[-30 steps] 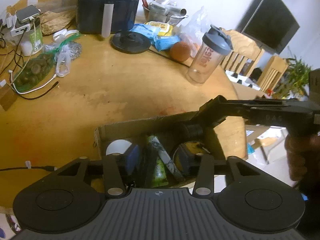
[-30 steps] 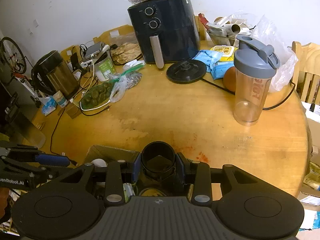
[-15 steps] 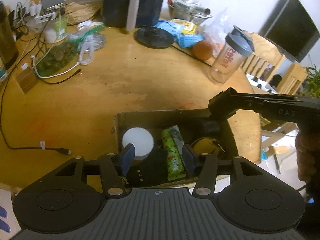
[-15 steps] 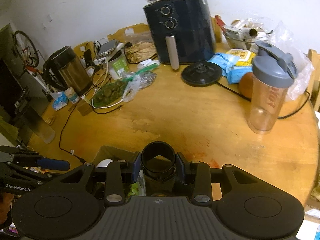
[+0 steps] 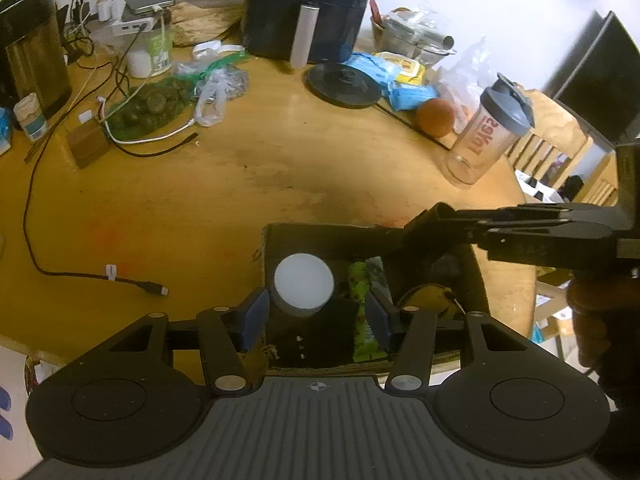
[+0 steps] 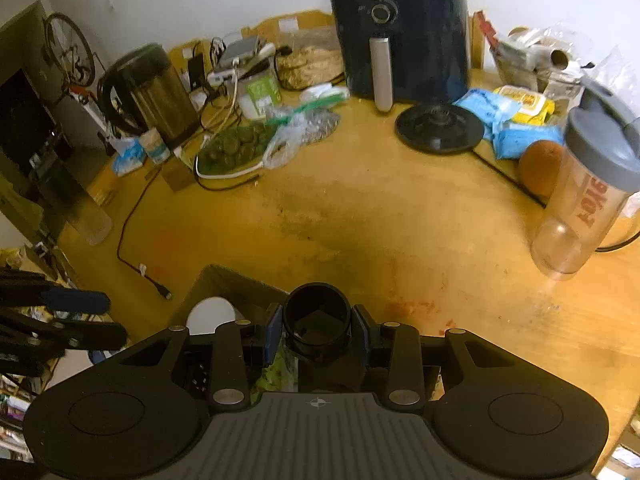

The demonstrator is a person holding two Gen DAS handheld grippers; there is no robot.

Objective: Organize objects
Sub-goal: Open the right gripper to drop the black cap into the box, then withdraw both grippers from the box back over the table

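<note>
A cardboard box [image 5: 304,236] sits at the near edge of the wooden table [image 5: 280,168]. It holds a white-lidded jar [image 5: 303,282], a green snack packet [image 5: 362,320] and a yellow round item [image 5: 424,300]. My left gripper [image 5: 314,320] is open and empty, above the box's near side. My right gripper [image 6: 318,332] is shut on a black cylindrical cup [image 6: 318,320] and holds it over the box [image 6: 224,284]. In the left wrist view the right gripper [image 5: 440,232] reaches over the box's far right corner.
A clear shaker bottle [image 5: 486,136] with a grey lid stands at the right. An orange [image 5: 435,117], blue packets [image 5: 408,92], a black kettle base [image 5: 344,85] and an air fryer [image 5: 308,8] stand at the back. A kettle [image 6: 148,92], bags and cables [image 5: 80,272] lie on the left.
My left gripper has pulled back and up from inside the box, and its jaws have spread wider. My right gripper still holds the black cup over the box and has risen slightly.
</note>
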